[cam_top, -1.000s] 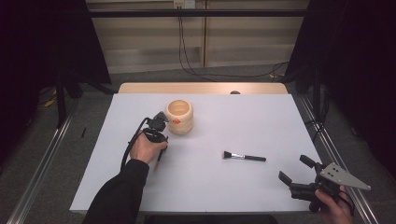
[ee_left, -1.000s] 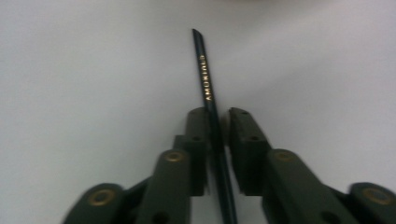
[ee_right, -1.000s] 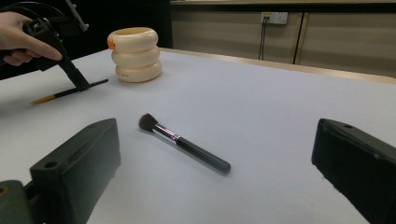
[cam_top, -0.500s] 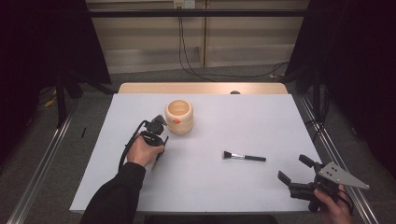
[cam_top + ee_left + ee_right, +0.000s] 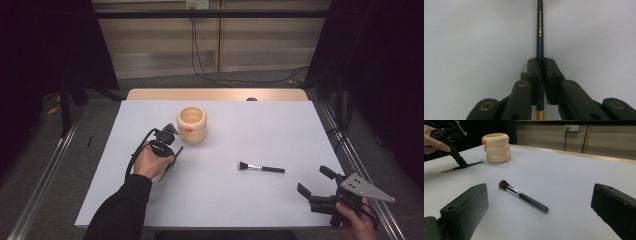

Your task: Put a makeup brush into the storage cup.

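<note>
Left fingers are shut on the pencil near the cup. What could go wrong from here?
1. The left gripper pinches the thin pencil toward its gold end, so the long free part may pivot or slip when lifted.
2. The cup stands close by; a swinging tip could knock it.
3. The right gripper sits open near the brush; a careless move might push it.

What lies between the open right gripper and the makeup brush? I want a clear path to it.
Nothing: in the right gripper view, bare white table stretches from the right gripper to the makeup brush.
</note>
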The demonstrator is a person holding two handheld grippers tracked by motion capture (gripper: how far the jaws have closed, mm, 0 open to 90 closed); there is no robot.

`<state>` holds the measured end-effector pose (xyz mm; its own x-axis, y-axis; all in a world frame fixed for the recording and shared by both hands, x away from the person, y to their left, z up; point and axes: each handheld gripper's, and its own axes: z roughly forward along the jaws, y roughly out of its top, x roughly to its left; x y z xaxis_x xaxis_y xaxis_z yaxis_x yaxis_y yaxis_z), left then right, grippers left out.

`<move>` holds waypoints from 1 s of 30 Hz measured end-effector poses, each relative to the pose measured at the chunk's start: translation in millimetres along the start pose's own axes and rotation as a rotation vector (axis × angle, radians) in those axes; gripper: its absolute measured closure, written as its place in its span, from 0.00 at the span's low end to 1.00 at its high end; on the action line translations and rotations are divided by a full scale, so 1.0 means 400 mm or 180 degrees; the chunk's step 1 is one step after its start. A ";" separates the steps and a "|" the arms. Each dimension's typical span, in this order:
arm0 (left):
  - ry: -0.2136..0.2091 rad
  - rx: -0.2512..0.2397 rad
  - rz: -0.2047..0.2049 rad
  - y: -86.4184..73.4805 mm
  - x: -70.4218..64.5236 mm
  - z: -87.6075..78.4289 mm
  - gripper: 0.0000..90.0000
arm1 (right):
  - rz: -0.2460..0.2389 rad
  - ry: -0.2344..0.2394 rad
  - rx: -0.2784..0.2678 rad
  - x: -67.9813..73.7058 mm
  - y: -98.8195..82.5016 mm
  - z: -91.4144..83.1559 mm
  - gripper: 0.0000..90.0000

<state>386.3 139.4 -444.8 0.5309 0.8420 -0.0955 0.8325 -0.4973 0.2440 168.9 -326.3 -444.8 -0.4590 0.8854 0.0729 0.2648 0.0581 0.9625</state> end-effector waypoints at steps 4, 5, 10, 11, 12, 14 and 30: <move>-0.0020 -0.0030 -0.0001 -0.007 -0.002 -0.002 0.94 | 0.0014 -0.0004 0.0001 -0.001 0.000 -0.001 0.00; -0.0023 -0.0032 0.0011 -0.008 -0.001 -0.004 0.94 | 0.0014 -0.0006 0.0001 -0.001 0.000 -0.001 0.00; -0.0075 -0.0070 -0.0028 -0.013 0.001 -0.012 0.94 | 0.0009 -0.0008 -0.0005 0.000 0.000 0.000 0.00; -0.0066 -0.0094 0.0002 -0.013 0.002 -0.013 0.94 | 0.0000 -0.0005 -0.0004 -0.001 0.000 0.000 0.00; -0.0069 -0.0087 0.0035 -0.013 0.003 -0.015 0.94 | 0.0009 -0.0006 -0.0004 -0.001 0.000 0.000 0.00; -0.0069 -0.0116 -0.0003 -0.015 0.002 -0.018 0.94 | 0.0004 -0.0004 -0.0003 -0.001 0.000 0.001 0.00; -0.0331 -0.0623 0.0284 -0.036 -0.010 -0.066 0.94 | 0.0027 -0.0002 -0.0013 0.000 0.000 0.001 0.00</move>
<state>367.8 148.6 -422.4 0.6229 0.7655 -0.1614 0.7404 -0.5103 0.4375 169.2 -326.3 -444.8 -0.4563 0.8861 0.0809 0.2652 0.0486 0.9630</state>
